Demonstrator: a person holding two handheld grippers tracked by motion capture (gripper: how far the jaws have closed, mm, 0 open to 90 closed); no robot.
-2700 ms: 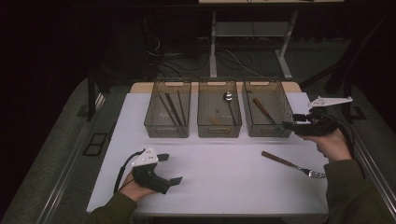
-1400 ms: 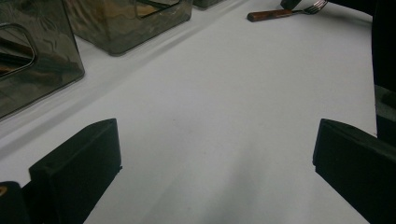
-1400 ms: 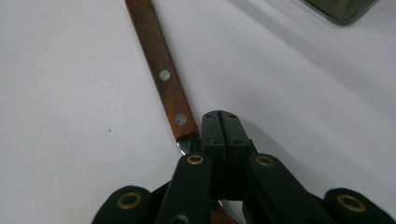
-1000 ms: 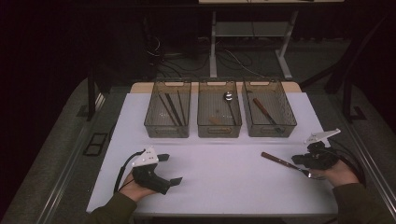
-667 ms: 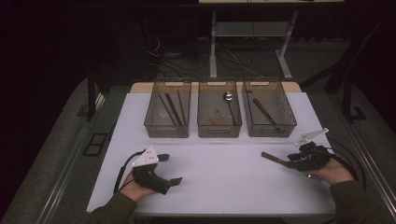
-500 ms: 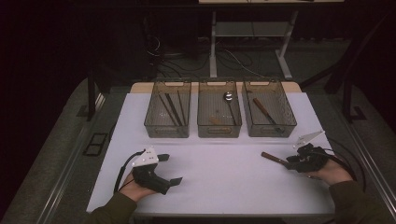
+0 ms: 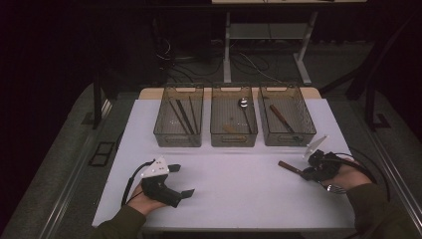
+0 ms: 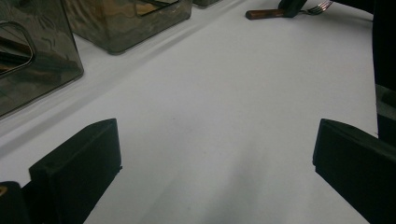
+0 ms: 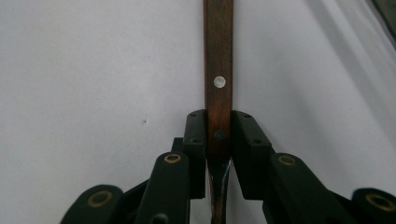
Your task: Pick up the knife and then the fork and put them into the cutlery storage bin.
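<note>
Right gripper (image 9: 218, 135) clamped on fork (image 9: 218, 70) handle, probably for bin (image 7: 286, 115) at 12; left gripper (image 8: 210, 168) gaping, idle.

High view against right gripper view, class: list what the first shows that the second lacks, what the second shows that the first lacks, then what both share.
High view alone: three clear bins, left bin, middle bin and right bin, with utensils inside them, the left gripper resting open on the table, and the fork's tines beside the person's right hand.

Right gripper view alone: a close look at the rivets in the wooden handle, with both jaws pressed against its sides.

Both: the right gripper, the fork's wooden handle, and the white table.
</note>
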